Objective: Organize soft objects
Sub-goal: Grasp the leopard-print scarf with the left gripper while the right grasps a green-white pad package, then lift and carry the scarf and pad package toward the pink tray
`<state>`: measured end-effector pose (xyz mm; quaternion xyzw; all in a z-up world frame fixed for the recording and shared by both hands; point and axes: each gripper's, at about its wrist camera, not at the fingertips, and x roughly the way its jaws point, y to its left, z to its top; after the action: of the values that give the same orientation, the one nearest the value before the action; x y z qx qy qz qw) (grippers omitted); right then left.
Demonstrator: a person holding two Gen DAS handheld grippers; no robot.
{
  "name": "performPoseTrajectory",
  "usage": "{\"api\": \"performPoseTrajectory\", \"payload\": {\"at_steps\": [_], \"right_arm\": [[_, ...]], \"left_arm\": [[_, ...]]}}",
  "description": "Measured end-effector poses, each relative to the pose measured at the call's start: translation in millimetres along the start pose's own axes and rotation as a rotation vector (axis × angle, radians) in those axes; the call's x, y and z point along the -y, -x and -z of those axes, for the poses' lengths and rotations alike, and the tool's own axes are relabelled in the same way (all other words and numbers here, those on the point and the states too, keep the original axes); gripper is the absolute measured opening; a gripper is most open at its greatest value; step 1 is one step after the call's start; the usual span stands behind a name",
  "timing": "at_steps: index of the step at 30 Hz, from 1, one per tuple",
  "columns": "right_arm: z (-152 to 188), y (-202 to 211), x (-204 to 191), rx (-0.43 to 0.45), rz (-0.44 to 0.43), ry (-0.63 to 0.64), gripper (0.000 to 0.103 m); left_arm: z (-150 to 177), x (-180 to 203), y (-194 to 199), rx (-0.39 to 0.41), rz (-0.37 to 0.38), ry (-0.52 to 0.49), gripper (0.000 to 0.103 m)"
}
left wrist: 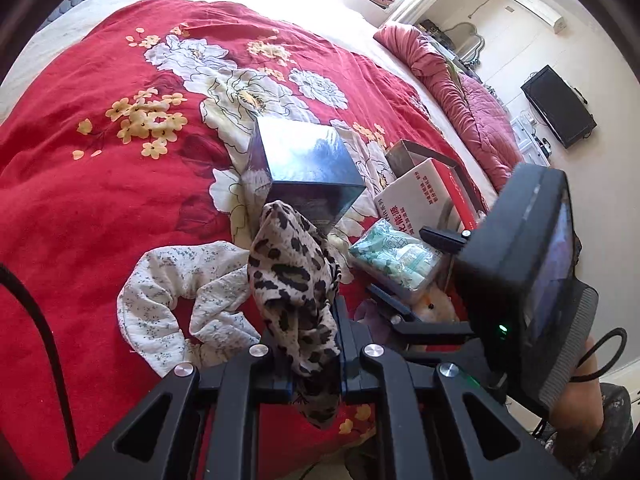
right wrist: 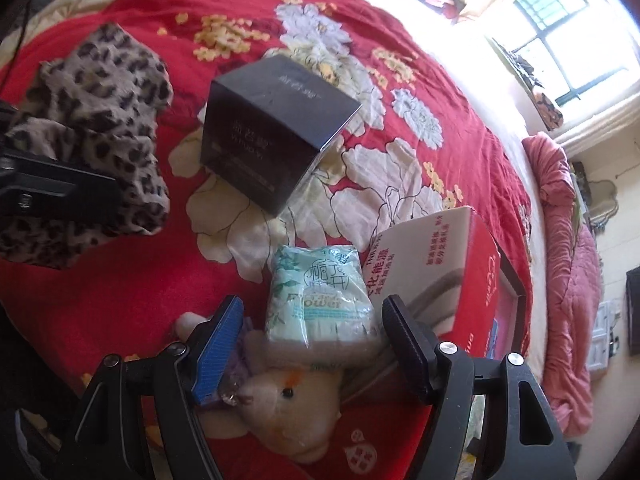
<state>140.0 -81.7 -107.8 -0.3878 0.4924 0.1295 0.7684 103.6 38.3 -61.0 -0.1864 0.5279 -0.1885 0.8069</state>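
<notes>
My left gripper is shut on a leopard-print cloth and holds it above the red floral bedspread. The cloth also shows in the right wrist view, held by the left gripper. A white floral scrunchie lies on the bedspread just left of it. My right gripper is open, its fingers on either side of a green tissue pack and over a cream plush toy. The right gripper also shows in the left wrist view, above the tissue pack.
A black box stands on the bedspread beyond the tissue pack. A white and red carton lies to the right, resting in a red tray. A pink quilt lies at the bed's right edge. A window is at the back right.
</notes>
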Motion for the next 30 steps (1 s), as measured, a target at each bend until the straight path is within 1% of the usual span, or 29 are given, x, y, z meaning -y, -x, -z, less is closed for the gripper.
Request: {"api": "performPoseTrajectory", "payload": {"at_steps": [1,2,3,4,5,6,7,10,12,14,17,19,21,25,30], "right_arm": [[-1,-6,1,-0.02,-0.008,-0.014,0.068],[-3,-13,2,-0.041,-0.009,-0.032,0.058],[-3,-16,3,-0.043,0.001,-0.035,0.053],[-3,-17,2,-0.034,0.009,-0.028,0.053],[-2,-15,2,-0.02,0.012,-0.031,0.049],[-1,-12,5,0.003,-0.003,-0.047,0.046],[1,-8,10,0.031,-0.037,-0.081,0.046],[11,7,30,0.112,-0.19,-0.222,0.046],[19,22,40,0.176,-0.261,-0.289,0.046],[27,37,49,0.239,-0.303,-0.341,0.046],[36,58,58,0.31,-0.349,-0.405,0.046],[39,71,61,0.347,-0.369,-0.42,0.046],[44,85,64,0.375,-0.357,-0.43,0.046],[51,100,77,0.437,-0.37,-0.479,0.046],[65,115,93,0.497,-0.338,-0.529,0.046]], "left_arm": [[0,0,1,0.003,0.005,0.002,0.015],[0,0,2,0.005,0.009,-0.002,0.015],[0,1,2,0.008,0.006,-0.006,0.015],[1,2,3,0.012,0.004,-0.01,0.015],[1,3,3,0.015,0.005,-0.015,0.015],[2,4,4,0.019,0.007,-0.015,0.015],[2,5,4,0.021,0.008,-0.015,0.015],[4,10,9,0.037,-0.004,-0.027,0.015],[5,13,14,0.05,-0.013,-0.031,0.015],[6,16,17,0.061,-0.014,-0.031,0.015],[9,23,22,0.072,-0.029,-0.032,0.015],[10,30,27,0.082,-0.041,-0.04,0.015],[11,38,32,0.093,-0.059,-0.053,0.015],[12,51,41,0.105,-0.094,-0.069,0.015],[10,73,53,0.123,-0.11,-0.101,0.015]]}}
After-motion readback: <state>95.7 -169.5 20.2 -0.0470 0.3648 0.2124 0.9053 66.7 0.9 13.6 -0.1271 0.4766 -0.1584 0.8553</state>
